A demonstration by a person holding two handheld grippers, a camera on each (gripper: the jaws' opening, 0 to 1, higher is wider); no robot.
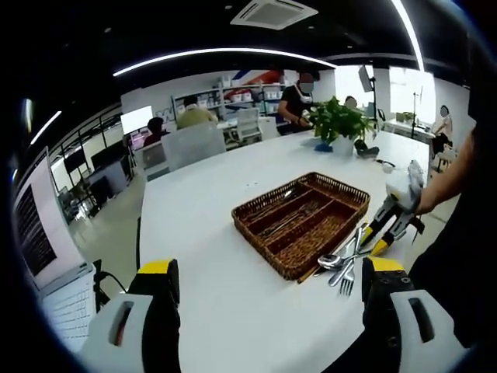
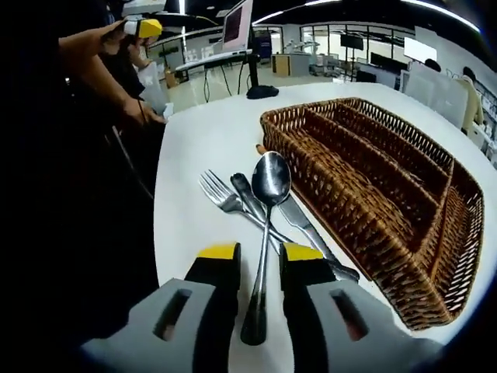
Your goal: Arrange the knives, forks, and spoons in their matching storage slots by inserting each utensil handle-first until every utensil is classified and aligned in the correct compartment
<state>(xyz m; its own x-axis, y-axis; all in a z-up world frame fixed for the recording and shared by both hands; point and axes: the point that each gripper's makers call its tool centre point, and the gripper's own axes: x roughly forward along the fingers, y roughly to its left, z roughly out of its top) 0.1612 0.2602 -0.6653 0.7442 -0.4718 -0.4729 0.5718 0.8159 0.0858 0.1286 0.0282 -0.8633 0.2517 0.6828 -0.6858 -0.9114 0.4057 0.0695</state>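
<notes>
**Spoon between the right jaws, beside the basket**

The right gripper (image 2: 258, 256) straddles the handle of one spoon (image 2: 269, 180); whether it pinches is unclear. Beneath lie one fork (image 2: 217, 191) and one knife (image 2: 303, 225), crossed on the white table (image 2: 202, 140), beside the brown woven basket (image 2: 373, 179) with four slots. The left gripper (image 1: 268, 284) hangs released, jaws wide. Utensils inside the basket blur together.

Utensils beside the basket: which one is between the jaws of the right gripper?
The spoon. Its handle runs down between the right gripper jaws, while the fork and knife lie on the table underneath it.
</notes>
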